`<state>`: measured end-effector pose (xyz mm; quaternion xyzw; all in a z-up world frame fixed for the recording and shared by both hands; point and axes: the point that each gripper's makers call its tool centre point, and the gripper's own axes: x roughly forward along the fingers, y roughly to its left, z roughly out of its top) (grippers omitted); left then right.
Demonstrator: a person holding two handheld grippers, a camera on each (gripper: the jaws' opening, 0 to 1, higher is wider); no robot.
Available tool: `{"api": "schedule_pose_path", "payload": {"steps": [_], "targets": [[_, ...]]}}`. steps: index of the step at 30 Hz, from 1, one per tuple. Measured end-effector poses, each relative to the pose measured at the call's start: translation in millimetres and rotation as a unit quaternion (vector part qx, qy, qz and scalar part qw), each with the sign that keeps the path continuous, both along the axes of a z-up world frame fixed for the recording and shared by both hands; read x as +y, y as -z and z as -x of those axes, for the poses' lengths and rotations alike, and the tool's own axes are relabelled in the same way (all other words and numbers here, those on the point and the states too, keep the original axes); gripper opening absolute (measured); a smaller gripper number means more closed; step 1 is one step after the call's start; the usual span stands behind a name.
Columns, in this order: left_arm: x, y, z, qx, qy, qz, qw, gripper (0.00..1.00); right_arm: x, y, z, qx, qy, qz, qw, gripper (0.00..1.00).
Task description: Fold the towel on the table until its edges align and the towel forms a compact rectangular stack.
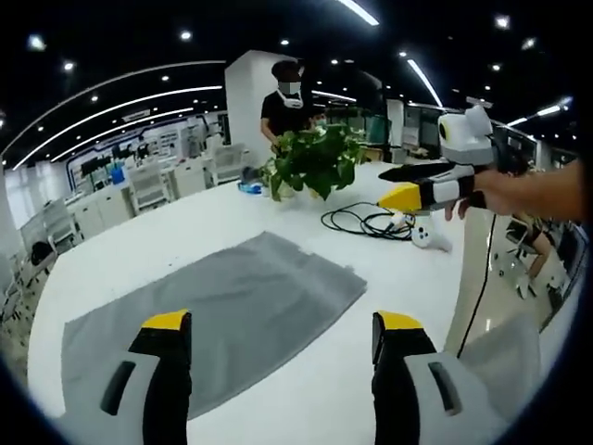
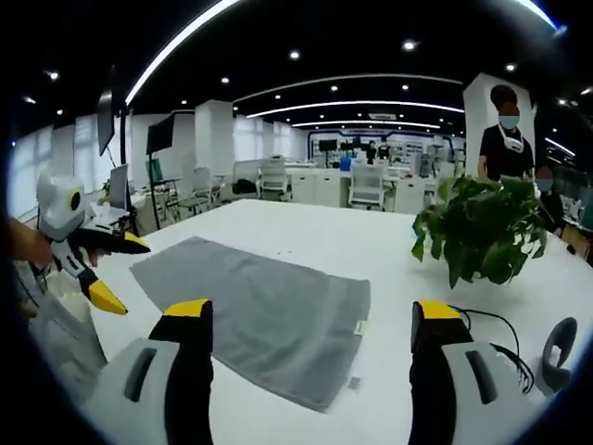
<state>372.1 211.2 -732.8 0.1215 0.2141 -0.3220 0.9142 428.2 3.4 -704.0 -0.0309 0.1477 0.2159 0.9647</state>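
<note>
Left tool [image 1: 283,338]: jaws spread wide, empty, held above near edge of towel [image 1: 222,311]. Right tool [image 2: 310,329]: jaws apart too, nothing gripped, hovering off towel's tag corner. Towel lies flat, unfolded, single layer on white worktop [image 1: 389,269]; no fold made yet. Both tools apart from cloth, prob. lining up for edge/corner pinch. Potted plant [image 2: 482,227] + black cable [image 1: 371,221] near far side of towel; person stands behind plant. Risk: dragging cloth rather than lifting.
</note>
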Motion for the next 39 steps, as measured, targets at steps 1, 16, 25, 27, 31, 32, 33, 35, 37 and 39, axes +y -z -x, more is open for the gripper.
{"api": "schedule_pose_path", "payload": {"steps": [1,16,25,27,31,32,33,35,37,39], "targets": [[-4,-0.8,-1.2,0.0,0.003,0.001,1.0,0.82,-1,-0.8,-1,0.0,0.001,0.0,1.0,0.89],[-80,2.1,-20.0,0.006,0.062,-0.013,0.998,0.81,-38,-8.5,-48,-0.002,0.03,-0.018,0.9994,0.83],[-118,7.5,-37.2,0.008,0.087,-0.022,0.996,0.8,-49,0.2,-85,0.008,0.034,-0.022,0.9991,0.79],[-123,10.4,-40.6,0.01,0.089,-0.022,0.9957,0.79,-51,2.4,-93,0.012,0.038,-0.026,0.9989,0.77],[-134,22.4,-46.1,0.018,0.097,-0.03,0.9947,0.78,-51,11.6,-106,0.024,0.043,-0.03,0.9984,0.73],[-136,24.7,-46.5,0.021,0.099,-0.032,0.9944,0.78,-50,13.5,-108,0.025,0.042,-0.031,0.9983,0.73],[-139,28.3,-47.7,0.022,0.101,-0.034,0.9941,0.78,-49,15.2,-111,0.025,0.039,-0.034,0.9984,0.72],[-142,36.0,-49.4,0.027,0.105,-0.04,0.9932,0.77,-48,18.8,-116,0.026,0.037,-0.037,0.9983,0.71],[-146,41.4,-50.1,0.03,0.11,-0.043,0.9926,0.75,-47,23.9,-121,0.031,0.034,-0.037,0.9983,0.71],[-149,45.7,-50.7,0.032,0.114,-0.046,0.9919,0.73,-46,28.1,-125,0.037,0.032,-0.041,0.998,0.7]]}}
